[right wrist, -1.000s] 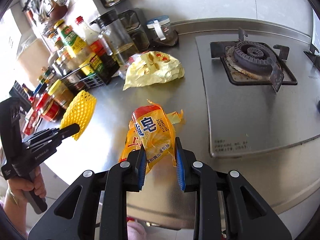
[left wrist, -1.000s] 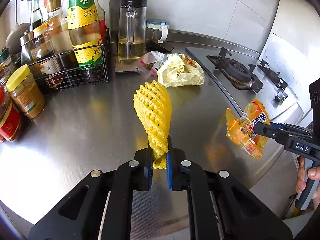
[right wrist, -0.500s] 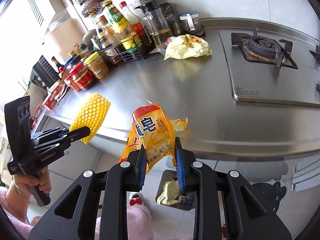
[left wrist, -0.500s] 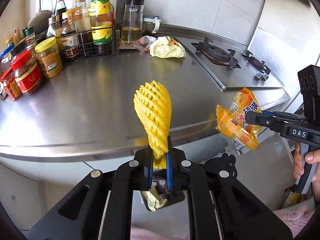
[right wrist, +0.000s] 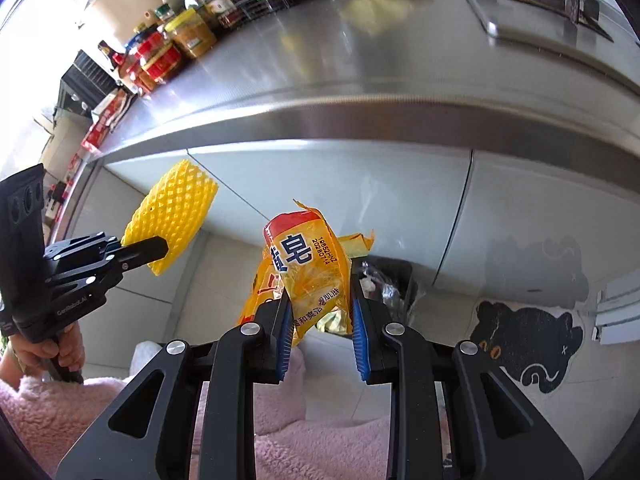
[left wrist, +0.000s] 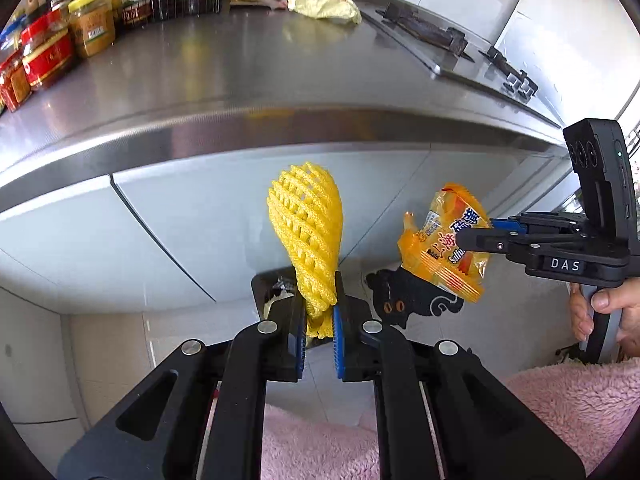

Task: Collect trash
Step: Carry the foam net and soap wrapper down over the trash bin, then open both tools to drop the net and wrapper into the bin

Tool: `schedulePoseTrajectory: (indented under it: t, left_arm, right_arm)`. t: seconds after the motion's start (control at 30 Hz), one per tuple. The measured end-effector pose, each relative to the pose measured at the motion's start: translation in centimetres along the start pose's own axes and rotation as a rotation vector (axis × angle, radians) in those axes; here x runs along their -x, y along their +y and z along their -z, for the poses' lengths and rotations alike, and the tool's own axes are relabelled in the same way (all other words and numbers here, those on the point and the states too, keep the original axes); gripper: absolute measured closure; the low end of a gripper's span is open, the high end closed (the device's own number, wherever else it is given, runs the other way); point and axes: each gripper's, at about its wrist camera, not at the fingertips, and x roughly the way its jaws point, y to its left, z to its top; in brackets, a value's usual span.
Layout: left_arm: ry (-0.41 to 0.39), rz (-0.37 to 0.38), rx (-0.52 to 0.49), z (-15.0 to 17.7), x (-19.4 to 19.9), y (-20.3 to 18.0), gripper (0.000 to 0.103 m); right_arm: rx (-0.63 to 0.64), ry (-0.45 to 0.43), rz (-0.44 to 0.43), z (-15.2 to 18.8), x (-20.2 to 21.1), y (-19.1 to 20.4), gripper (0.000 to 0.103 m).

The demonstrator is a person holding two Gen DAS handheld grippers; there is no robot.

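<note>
Both dropped below the counter edge (left wrist: 280, 124): left gripper (left wrist: 319, 330) clamps foam net (left wrist: 306, 224), right gripper (right wrist: 320, 322) clamps orange wrapper (right wrist: 308, 268).

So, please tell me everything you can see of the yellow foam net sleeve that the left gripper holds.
The yellow foam net sleeve is a soft tube of open diamond mesh, like fruit packing. Its lower end is squeezed flat between the blue pads of the left gripper, and its wider upper end stands upright and free. It hangs in the air in front of the pale cabinet door, below the steel counter edge. Nothing else touches it.
</note>
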Motion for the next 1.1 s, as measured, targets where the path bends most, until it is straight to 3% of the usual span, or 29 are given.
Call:
schedulePoseTrajectory:
  t: [0.3,0.67,0.87,1.1]
  left_arm:
    - [0.157,0.017,0.113,2.9,-9.9,3.1,0.094]
    - [0.339,0.074,0.206,4.4,-22.0,5.3,0.093]
    - [0.38,0.087,0.231,3.9,-25.9,5.9,0.093]
    - [0.406,0.076,0.232,3.9,-27.7,6.7,0.088]
  right_arm:
    - [-0.041,0.171,0.049,2.5,-11.1,-2.8,0.077]
    - [-0.103,0.235,0.077,4.4,-20.5,-5.5,0.077]
    - [-0.051,0.268,0.108,5.1,-23.9,-5.4,0.077]
    - [-0.065,0.28,0.119,5.0,-25.7,-5.6,0.074]
